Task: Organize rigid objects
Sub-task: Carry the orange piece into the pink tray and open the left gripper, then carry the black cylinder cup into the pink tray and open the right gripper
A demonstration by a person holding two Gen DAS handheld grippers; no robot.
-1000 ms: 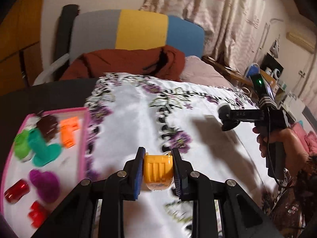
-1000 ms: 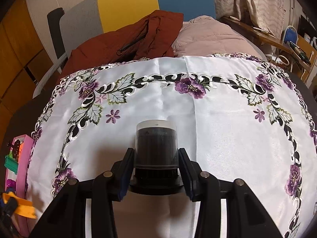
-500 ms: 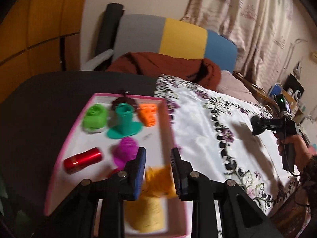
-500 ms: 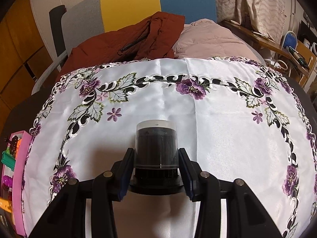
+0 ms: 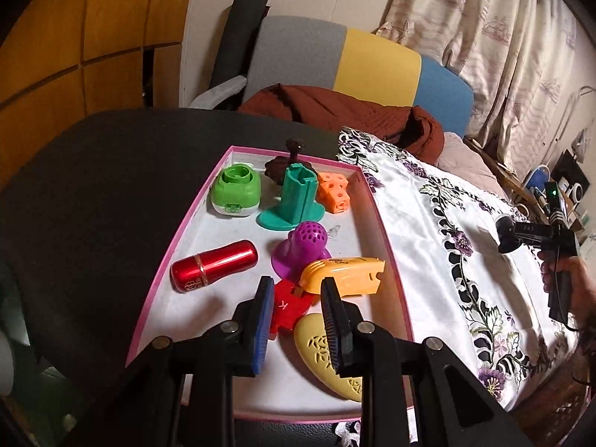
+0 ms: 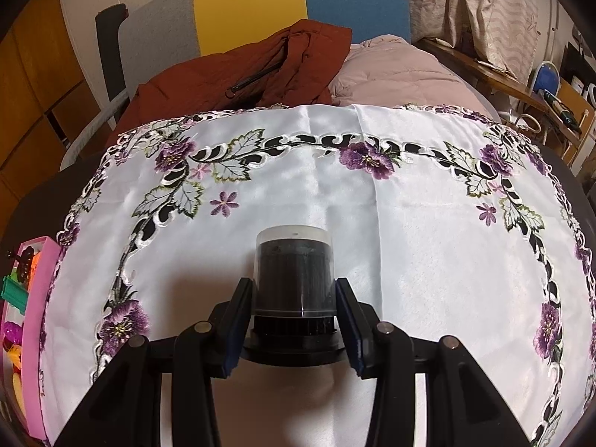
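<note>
In the left wrist view a pink-rimmed tray [image 5: 387,238] holds several plastic pieces. My left gripper [image 5: 296,300] is open and empty above the tray's near part. An orange-yellow piece [image 5: 344,273] lies just beyond its fingertips, beside a red piece [image 5: 288,305] and a yellow heart-shaped piece [image 5: 320,350]. A red cylinder [image 5: 214,266], a purple piece [image 5: 303,247], a teal piece [image 5: 294,201], a green piece [image 5: 235,188] and an orange block [image 5: 335,190] lie further in. My right gripper [image 6: 294,301] is shut on a black cylinder with a clear cap [image 6: 294,275], held above the white cloth.
A white embroidered cloth [image 6: 409,231] covers the dark table [image 5: 93,186] right of the tray. The tray's edge shows at the left of the right wrist view [image 6: 39,298]. A chair with a rust jacket [image 6: 242,70] stands behind the table. The right gripper shows over the cloth [image 5: 536,234].
My left gripper moved left from the cloth to over the tray, opened, and let go of the orange-yellow piece, which now lies in the tray. The right gripper has barely moved.
</note>
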